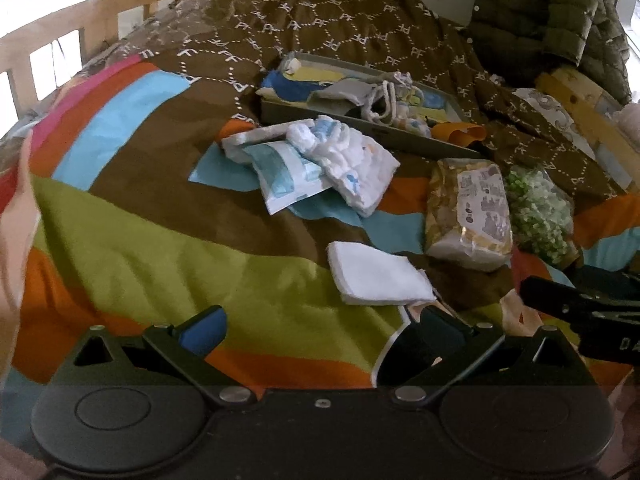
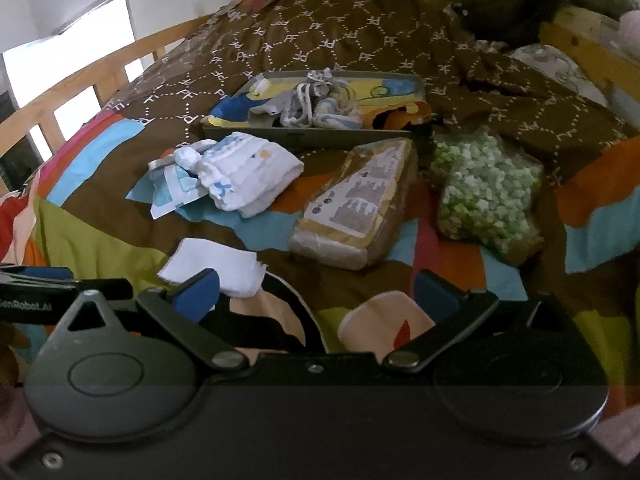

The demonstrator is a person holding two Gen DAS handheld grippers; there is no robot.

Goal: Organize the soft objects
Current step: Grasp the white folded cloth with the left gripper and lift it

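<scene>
Count, ahead of the jaws:

- One grey tray (image 2: 304, 136), farthest out, on the bed (image 2: 132, 240).
- Two clear bags right of centre: one of yellow-tan pieces with a label (image 2: 352, 208), one of green-white pieces (image 2: 486, 196), side by side.
- One folded white cloth (image 2: 212, 264), nearest, just beyond the left finger in the right wrist view.
- One diaper (image 2: 248, 172), resting on one flat teal-and-white packet (image 1: 280, 172), left of the bags.
- Small knit items in the tray: number cannot be told.
</scene>
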